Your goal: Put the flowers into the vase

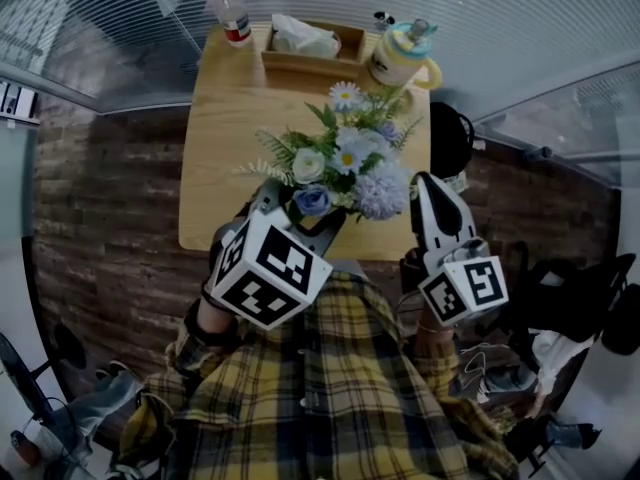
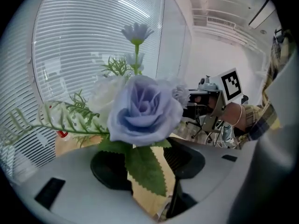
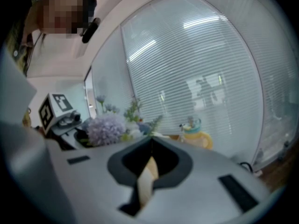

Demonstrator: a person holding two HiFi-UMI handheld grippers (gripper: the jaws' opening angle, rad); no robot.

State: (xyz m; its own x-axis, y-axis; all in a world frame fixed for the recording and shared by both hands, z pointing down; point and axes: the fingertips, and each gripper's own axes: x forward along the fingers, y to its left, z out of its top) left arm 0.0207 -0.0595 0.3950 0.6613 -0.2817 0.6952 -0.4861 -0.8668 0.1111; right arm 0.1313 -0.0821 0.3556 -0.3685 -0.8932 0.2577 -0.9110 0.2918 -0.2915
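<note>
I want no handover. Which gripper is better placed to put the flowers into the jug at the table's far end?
Left. The left gripper is shut on the bouquet at its stems; the right gripper is shut and empty beside it. The jug stands ahead of both.

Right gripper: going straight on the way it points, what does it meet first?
Likely a green sprig at the edge of the artificial flower bouquet; beyond, slightly right, the yellow jug with teal lid. Depth unclear.

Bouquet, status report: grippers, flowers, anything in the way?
Left gripper shut on bouquet stems, held above table. Right gripper shut, empty, beside it. Not yet in a vase. Yellow jug at table's far edge, nothing between.
</note>
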